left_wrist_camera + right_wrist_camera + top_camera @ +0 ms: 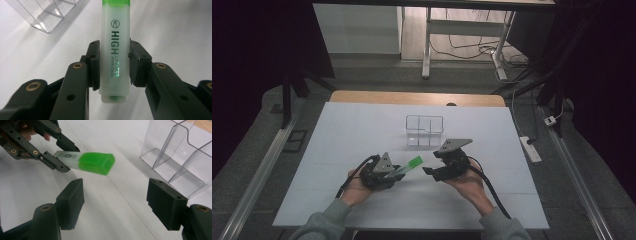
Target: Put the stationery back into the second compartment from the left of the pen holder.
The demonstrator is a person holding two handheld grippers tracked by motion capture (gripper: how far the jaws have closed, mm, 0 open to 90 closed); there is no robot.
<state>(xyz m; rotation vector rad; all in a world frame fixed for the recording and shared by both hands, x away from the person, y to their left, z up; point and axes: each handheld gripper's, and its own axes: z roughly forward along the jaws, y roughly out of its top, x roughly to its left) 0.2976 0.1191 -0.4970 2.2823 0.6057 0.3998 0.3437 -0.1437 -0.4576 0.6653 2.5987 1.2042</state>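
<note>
A green highlighter (115, 50) with a pale body and a bright green cap (97, 163) is clamped across its barrel by my left gripper (393, 172), whose pads press on both sides. The cap end (414, 162) points right, toward my right gripper (428, 171). In the right gripper view the two black jaws of my right gripper (115, 202) stand wide apart with nothing between them, a little short of the cap; the left gripper (53, 157) shows beyond, gripping the highlighter (86, 161).
A clear plastic organiser (425, 131) with several compartments stands on the white table sheet (337, 150) just beyond both grippers; it also shows as the organiser (180, 155) at the right and the organiser (47, 15) at the upper left. The wooden table edge (412, 97) lies farther back.
</note>
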